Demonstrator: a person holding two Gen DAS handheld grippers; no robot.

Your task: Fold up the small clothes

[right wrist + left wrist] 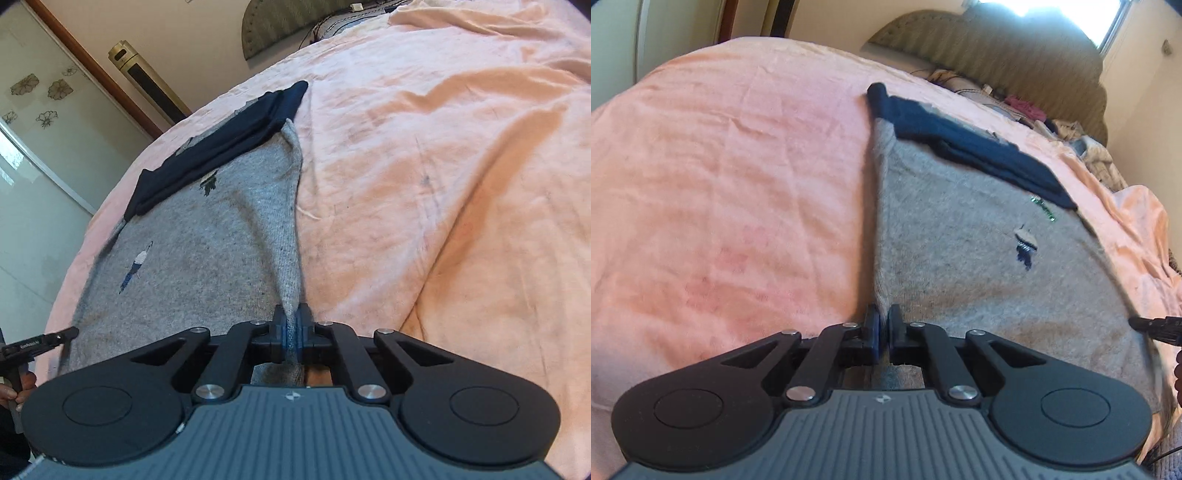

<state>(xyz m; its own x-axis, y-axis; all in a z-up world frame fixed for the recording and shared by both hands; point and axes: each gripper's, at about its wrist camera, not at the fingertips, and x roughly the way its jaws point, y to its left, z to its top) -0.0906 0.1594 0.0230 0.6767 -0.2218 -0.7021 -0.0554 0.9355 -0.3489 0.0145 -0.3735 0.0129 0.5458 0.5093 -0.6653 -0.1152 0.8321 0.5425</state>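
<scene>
Both claws pinch near corners of the grey sweater (960, 258): left claw (882, 334), right claw (291, 332); its length runs away toward the navy collar (960, 144).

A wide bed covered by a wrinkled peach-pink fleece blanket (720, 184) carries everything here; the blanket is creased, with darker smudges across its right half in the right wrist view. Directly on it lies a grey knitted sweater (960, 266) with dark navy ribbed trim (960, 144) along its far edge and small embroidered motifs on its face. Its two near corners are lifted off the blanket. Toward the padded olive headboard (1015, 48), a jumble of pillows and crumpled fabrics (1027, 107) rests on the bed, too blurred to sort out.
</scene>
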